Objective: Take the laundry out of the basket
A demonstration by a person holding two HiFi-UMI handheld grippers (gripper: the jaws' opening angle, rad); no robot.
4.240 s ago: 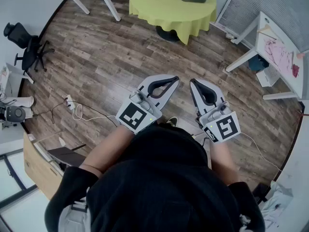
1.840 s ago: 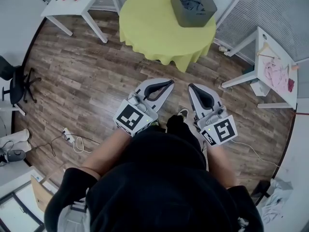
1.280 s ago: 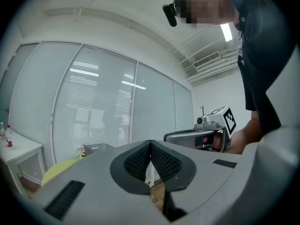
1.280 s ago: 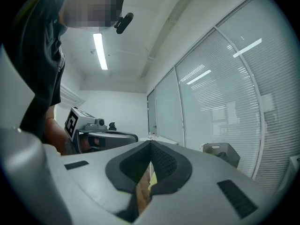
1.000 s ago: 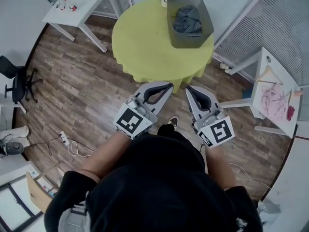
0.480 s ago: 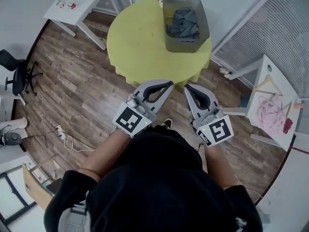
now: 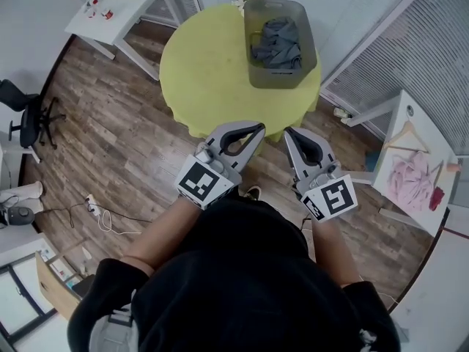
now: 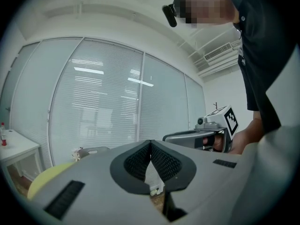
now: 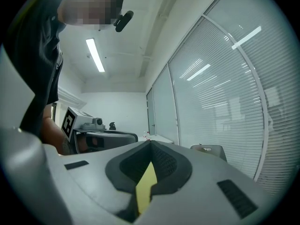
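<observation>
**Nothing out yet: laundry in basket, grippers short of table**

Near: left gripper [image 7: 258, 127] and right gripper [image 7: 289, 134] side by side over the floor [image 7: 132, 130], just off the table's [image 7: 205, 57] near edge. Both sets of jaws are pressed together with nothing between them.

Far: basket [image 7: 275, 78] at the table's far right edge, grey laundry [image 7: 277, 41] heaped inside.

Judgement: task not begun. The reach, grip and lift-out are all left to do.

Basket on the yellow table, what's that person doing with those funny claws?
A person holds a claw in each hand: left claw and right claw, both shut and empty, short of the yellow table. The grey basket sits on its far side with the laundry inside. Nothing is out yet.
</observation>
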